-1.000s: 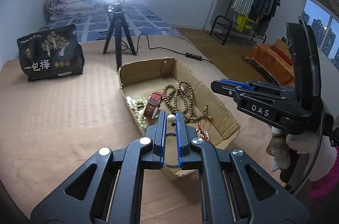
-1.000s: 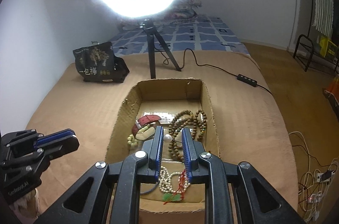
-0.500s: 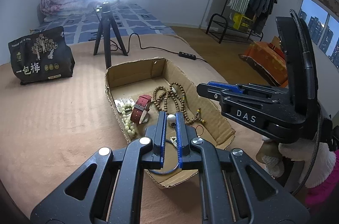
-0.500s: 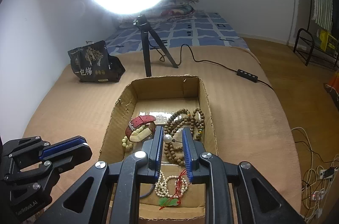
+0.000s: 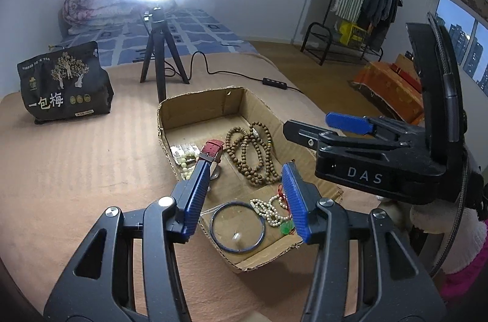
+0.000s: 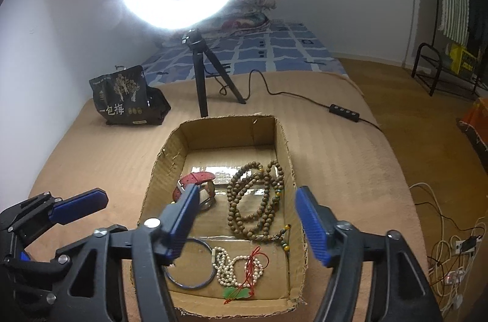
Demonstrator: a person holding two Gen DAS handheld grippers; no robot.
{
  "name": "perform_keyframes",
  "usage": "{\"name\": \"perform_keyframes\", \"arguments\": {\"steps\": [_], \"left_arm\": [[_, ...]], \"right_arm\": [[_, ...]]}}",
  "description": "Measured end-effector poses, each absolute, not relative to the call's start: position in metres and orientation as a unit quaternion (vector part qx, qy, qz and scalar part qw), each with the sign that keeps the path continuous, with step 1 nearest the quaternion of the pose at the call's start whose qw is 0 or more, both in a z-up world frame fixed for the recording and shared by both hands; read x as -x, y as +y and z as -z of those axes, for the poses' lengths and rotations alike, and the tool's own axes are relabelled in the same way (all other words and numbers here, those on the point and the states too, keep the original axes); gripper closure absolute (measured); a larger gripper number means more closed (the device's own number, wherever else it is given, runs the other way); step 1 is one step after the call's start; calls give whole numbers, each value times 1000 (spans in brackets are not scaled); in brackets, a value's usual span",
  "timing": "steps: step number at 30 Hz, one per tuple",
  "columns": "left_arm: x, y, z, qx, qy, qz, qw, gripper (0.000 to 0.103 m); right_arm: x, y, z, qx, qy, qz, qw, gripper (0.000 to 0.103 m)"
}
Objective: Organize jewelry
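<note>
An open cardboard box (image 5: pixel 195 111) (image 6: pixel 170 151) on the tan blanket holds jewelry. Inside lie a brown wooden bead necklace (image 5: pixel 253 154) (image 6: pixel 259 200), a red-strapped watch (image 5: pixel 213 149) (image 6: pixel 195 184), a blue bangle (image 5: pixel 238 227) (image 6: pixel 189 264), a white pearl strand with red cord and green pendant (image 5: pixel 274 209) (image 6: pixel 238 267), and pale green beads (image 5: pixel 186 160). A small pearl (image 5: pixel 236 237) lies inside the bangle. My left gripper (image 5: pixel 247 197) is open and empty above the box's near end. My right gripper (image 6: pixel 250 224) is open and empty above the box.
A ring light on a black tripod (image 5: pixel 158 59) (image 6: pixel 201 78) stands behind the box, its cable and switch (image 5: pixel 274 84) (image 6: pixel 344 111) trailing right. A black snack bag (image 5: pixel 64 84) (image 6: pixel 128 99) sits at the back left. Loose cables (image 6: pixel 451 261) lie on the floor at right.
Both grippers were shut, each pinching a small white pearl. Both have now opened wide and the pearls are gone from the fingers. The views shifted slightly over the box.
</note>
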State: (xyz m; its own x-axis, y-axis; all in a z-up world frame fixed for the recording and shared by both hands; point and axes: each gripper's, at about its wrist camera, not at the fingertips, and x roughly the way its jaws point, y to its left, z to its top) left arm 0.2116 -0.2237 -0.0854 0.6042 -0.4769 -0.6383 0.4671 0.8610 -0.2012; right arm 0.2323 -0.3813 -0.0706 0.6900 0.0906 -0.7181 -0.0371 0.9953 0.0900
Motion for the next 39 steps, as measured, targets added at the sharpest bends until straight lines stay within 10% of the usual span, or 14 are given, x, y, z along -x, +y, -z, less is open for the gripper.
{"name": "perform_keyframes", "arguments": {"steps": [39], "left_arm": [[-169,-185,47,-17,315,260,913,44]], "right_arm": [[-188,-354,15,-1,329,2,944,1]]}}
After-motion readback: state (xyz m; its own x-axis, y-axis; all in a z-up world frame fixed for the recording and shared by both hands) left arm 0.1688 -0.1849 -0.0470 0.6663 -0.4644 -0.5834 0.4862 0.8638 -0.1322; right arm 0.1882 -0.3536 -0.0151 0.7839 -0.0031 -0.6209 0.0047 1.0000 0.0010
